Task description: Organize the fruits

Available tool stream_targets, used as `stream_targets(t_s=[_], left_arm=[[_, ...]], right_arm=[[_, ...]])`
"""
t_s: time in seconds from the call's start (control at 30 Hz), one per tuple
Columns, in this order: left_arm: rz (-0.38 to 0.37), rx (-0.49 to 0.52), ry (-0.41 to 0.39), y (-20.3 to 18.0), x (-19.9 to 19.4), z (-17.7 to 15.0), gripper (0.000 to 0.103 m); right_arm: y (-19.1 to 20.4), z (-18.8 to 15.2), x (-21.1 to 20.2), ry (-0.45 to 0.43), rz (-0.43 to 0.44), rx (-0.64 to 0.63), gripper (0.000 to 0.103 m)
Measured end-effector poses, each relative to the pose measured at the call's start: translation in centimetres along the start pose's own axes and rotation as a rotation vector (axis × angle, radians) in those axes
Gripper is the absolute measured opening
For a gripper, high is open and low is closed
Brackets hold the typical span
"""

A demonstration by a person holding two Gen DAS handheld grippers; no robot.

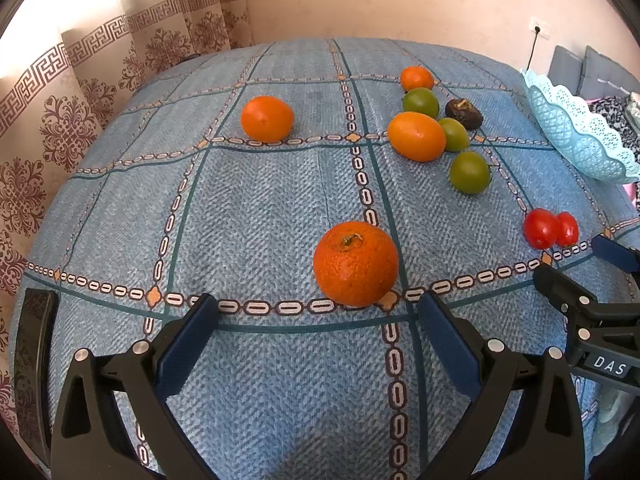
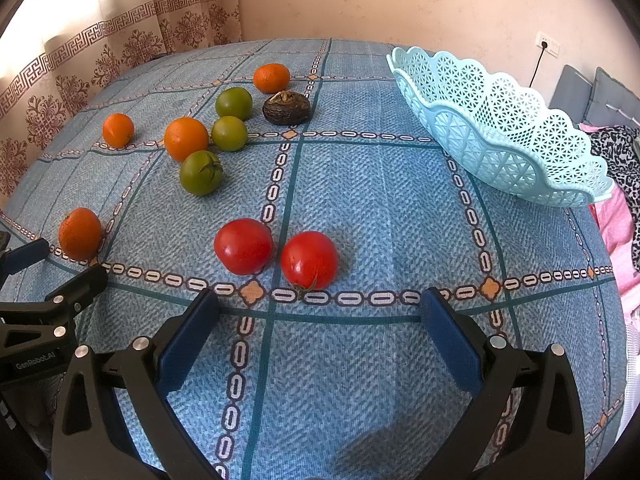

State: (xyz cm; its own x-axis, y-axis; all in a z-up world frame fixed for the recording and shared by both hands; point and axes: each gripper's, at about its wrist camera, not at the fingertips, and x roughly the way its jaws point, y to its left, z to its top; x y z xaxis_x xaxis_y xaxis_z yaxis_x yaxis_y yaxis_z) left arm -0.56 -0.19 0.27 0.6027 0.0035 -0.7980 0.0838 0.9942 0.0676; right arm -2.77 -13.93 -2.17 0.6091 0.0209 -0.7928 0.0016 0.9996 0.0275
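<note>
Your left camera looks down over the blue bedspread at the near orange. Your right camera sits beside it, facing the red tomatoes. Both see the same fruits and basket.

Fruit scattered over a bed with a blue patterned cover.

Two red tomatoes lie side by side near the front, just apart. At the left edge sits an orange, another orange farther back. A cluster holds an orange, three green tomatoes, a dark wrinkled fruit and, behind them, a small orange. A pale blue lattice basket rests empty on the right side of the cover, well apart from the fruit.
</note>
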Motion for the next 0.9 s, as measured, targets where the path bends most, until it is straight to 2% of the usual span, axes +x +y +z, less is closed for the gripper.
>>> stream_targets(t_s=[0.17,0.43,0.67,0.9], left_arm=[[0.016,-0.005,-0.104,0.3,-1.9,-0.2,0.098],[0.051,0.001,-0.199,0.2,-4.0,-0.3,0.098],[0.039,0.002,-0.227,0.2,-4.4,-0.2,0.098],[0.04,0.0,-0.224,0.3,-4.4,-0.3,0.098]], right_arm=[[-0.7,0.0,-2.3,-0.068,0.054,0.04,0.101],[-0.8,-0.2,-4.7,-0.197,0.103,0.04,0.101],[-0.7,0.2,-4.2,-0.181,0.09,0.042,0.101],[-0.7,0.0,-3.7,-0.163,0.116,0.034,0.101]])
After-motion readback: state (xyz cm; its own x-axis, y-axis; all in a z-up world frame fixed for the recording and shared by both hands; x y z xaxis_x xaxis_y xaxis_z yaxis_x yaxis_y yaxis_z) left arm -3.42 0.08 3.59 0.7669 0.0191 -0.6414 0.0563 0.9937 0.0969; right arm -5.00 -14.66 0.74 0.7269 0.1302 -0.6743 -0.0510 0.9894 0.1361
